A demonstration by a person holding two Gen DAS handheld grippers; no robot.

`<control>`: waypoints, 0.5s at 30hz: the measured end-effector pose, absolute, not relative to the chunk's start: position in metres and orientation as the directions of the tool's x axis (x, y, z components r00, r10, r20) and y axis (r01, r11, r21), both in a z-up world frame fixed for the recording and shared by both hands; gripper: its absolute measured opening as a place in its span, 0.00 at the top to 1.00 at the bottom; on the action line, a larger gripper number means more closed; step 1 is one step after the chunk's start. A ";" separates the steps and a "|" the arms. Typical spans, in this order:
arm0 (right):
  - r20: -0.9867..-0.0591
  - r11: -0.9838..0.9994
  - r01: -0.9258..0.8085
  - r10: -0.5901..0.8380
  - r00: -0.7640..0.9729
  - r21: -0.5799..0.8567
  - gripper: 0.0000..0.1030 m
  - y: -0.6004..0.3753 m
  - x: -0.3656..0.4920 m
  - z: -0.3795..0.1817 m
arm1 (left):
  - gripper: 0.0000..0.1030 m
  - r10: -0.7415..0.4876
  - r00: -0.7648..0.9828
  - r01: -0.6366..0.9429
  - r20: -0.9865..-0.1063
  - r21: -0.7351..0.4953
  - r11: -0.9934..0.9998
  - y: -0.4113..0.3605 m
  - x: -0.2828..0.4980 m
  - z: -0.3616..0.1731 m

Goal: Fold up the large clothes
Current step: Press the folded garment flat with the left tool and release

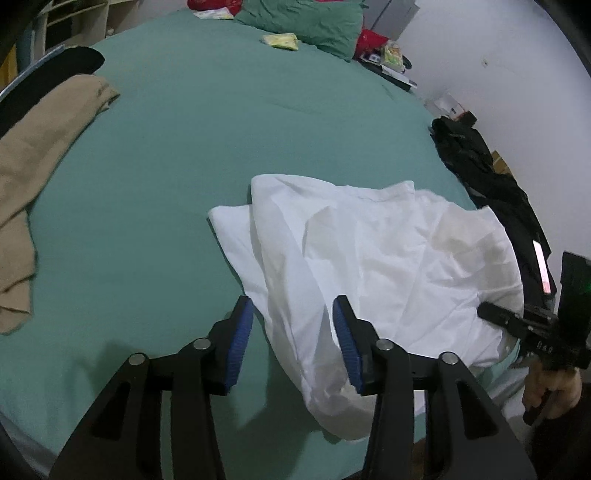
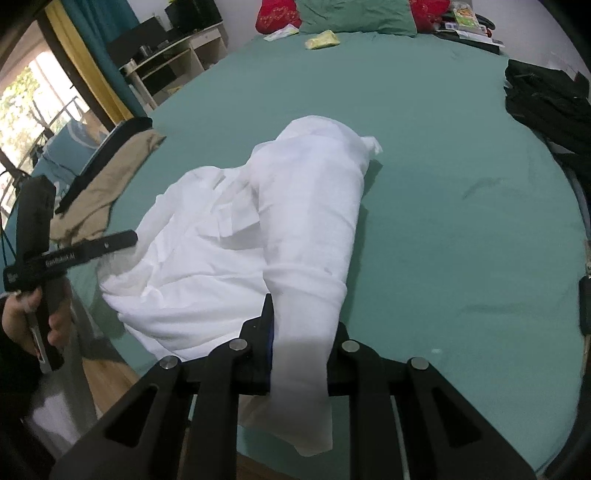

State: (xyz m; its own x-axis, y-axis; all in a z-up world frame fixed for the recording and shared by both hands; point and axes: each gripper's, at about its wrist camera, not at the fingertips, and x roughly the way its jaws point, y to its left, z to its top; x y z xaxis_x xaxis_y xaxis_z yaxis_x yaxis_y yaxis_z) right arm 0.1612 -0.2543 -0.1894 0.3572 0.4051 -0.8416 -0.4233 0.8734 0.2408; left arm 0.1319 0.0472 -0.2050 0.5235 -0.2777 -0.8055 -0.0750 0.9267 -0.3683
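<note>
Tongs on the right (image 2: 301,328) are clamped on a band of the white garment (image 2: 236,236), which lies rumpled on the bed (image 2: 443,184) ahead of both. Left tongs (image 1: 293,343) stand open astride another fold, not pinching. Thin, limp, light cloth: best gripped at hems or corners.

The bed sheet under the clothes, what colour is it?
Teal green bed sheet, plain; clearest in the left wrist view.

A home bedroom: green-sheeted bed (image 1: 221,147), pillow (image 1: 306,22), curtained window (image 2: 29,107).
</note>
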 end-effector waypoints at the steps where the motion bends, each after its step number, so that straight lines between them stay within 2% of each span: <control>1: -0.845 0.871 -0.430 0.404 0.349 0.239 0.83 -0.255 0.164 -0.192 | 0.48 -0.279 0.523 -0.079 -0.806 -0.372 0.925 0.043 0.133 -0.206; 4: -0.845 0.855 -0.448 0.426 0.323 0.260 0.80 -0.258 0.171 -0.200 | 0.47 -0.269 0.514 -0.079 -0.815 -0.357 0.931 0.036 0.135 -0.211; 7: -0.826 0.850 -0.457 0.442 0.351 0.261 0.75 -0.263 0.168 -0.209 | 0.47 -0.151 0.481 -0.107 -0.864 -0.229 0.968 0.032 0.135 -0.223; 12: -0.795 0.836 -0.408 0.509 0.328 0.367 0.57 -0.276 0.173 -0.224 | 0.46 -0.133 0.491 -0.122 -0.861 -0.219 0.968 0.036 0.139 -0.223; 13: -0.790 0.829 -0.405 0.524 0.318 0.387 0.57 -0.279 0.176 -0.223 | 0.46 -0.102 0.496 -0.147 -0.862 -0.199 0.969 0.035 0.140 -0.221; 15: -0.769 0.812 -0.417 0.552 0.321 0.409 0.54 -0.284 0.179 -0.219 | 0.46 0.055 0.521 -0.257 -0.852 -0.095 0.962 0.041 0.139 -0.217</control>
State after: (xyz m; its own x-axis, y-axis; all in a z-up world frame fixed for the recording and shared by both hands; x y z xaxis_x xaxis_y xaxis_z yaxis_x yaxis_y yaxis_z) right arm 0.1786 -0.2838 -0.2192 0.3212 0.5523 -0.7692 -0.4166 0.8119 0.4090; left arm 0.1389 0.0411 -0.2170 0.5212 0.0549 -0.8516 -0.2570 0.9617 -0.0953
